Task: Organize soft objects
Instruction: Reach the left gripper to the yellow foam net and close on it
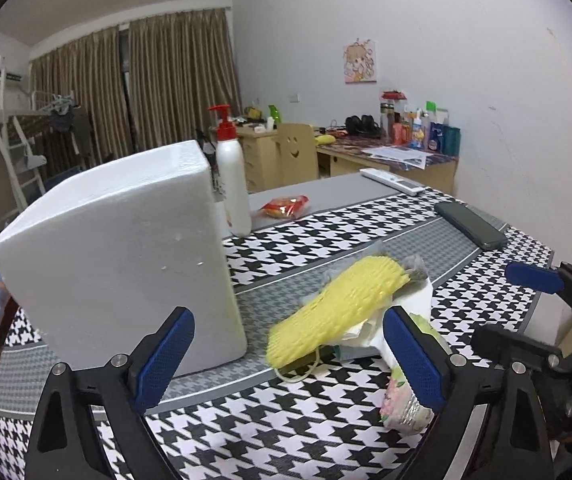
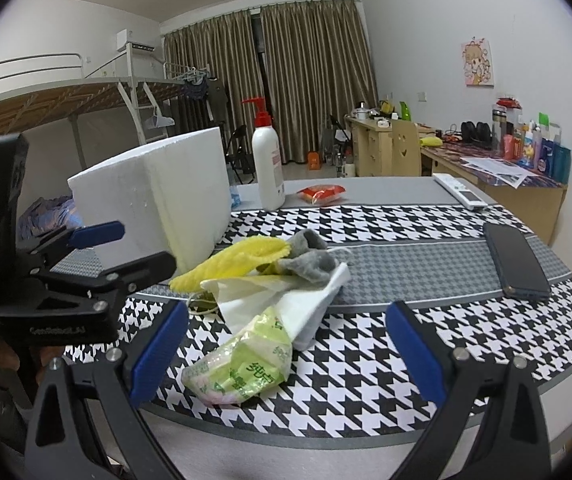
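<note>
We take the white foam box (image 1: 118,256) as our landmark; it stands upright on the bench (image 2: 366,364), which is covered with a black-and-white houndstooth cloth.

Just beside the box, at its near right corner, lies the heap of soft things. A yellow foam net sleeve (image 1: 338,308) sits on top, its upper end close to the box wall but, as far as we can see, not touching it. A grey sock (image 2: 310,258) lies at the far end of the sleeve, further from the box. Under both is a white paper bag (image 2: 286,304), and a green tissue pack (image 2: 242,368) sticks out from the heap on the side away from the box, towards us.

Our left gripper (image 1: 290,360) has its blue fingers (image 1: 164,360) spread wide, one in front of the box's near face and the other over the bag and tissue pack; the sleeve's lower end shows between them, and neither pad presses on anything. Our right gripper (image 2: 286,360) also has its fingers wide apart, with the tissue pack lying between them untouched.

Behind the box stands a white pump bottle (image 2: 268,160) with a red top, and a red snack packet (image 2: 322,193) lies a little further to the right of it. Well apart from the box, on the right side of the bench, lie a dark phone (image 2: 516,260) and a white remote (image 2: 460,191).
</note>
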